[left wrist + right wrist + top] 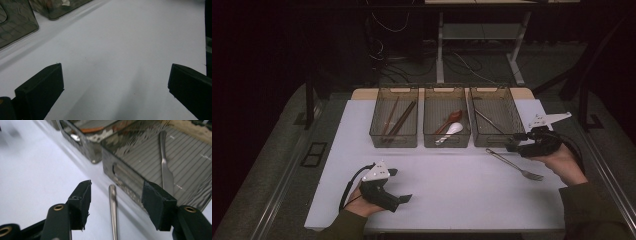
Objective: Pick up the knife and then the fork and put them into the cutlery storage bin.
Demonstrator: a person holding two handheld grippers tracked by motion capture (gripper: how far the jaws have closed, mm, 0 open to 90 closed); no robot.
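**Right gripper poised over a fork's handle**

The right gripper (513,141), jaws spread apart, straddles the handle end of a metal fork (515,165) lying on the white table (452,190), just near of the right-hand bin (493,141). The left gripper (400,186) rests open at near left, holding nothing.

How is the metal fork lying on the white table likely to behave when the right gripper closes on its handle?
The fork looks like polished steel, so probably stiff and rather slippery between the pads. Its handle is thin and lies flat on the table, so the right gripper, open around it, may struggle to get under it. Gripped near the handle's end, it would likely tilt tines-down.
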